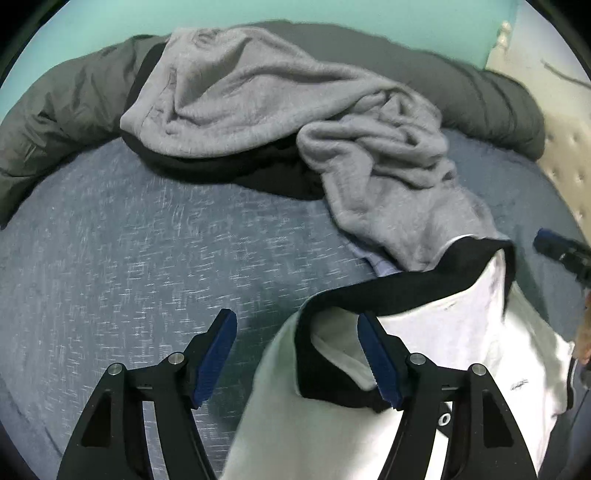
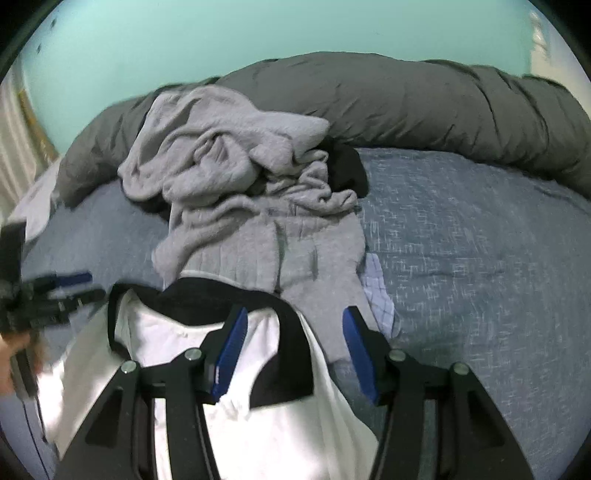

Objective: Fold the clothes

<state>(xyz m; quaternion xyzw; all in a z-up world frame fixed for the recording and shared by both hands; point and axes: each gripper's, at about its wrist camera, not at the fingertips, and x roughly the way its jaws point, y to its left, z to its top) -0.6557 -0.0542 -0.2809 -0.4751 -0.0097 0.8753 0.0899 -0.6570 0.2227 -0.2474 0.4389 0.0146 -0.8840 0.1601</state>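
Observation:
A white shirt with a black neck band lies on the blue bed sheet. My left gripper is open, its jaws astride the band's left end. The shirt and its black band also lie under my right gripper, which is open over the band's right end. A crumpled grey sweatshirt lies behind the shirt, and shows in the right wrist view. The other gripper shows at the edges.
A dark grey rolled duvet runs along the back of the bed under a teal wall. A black garment lies under the sweatshirt. A pale checked cloth pokes out beside it. A cream tufted headboard stands at the right.

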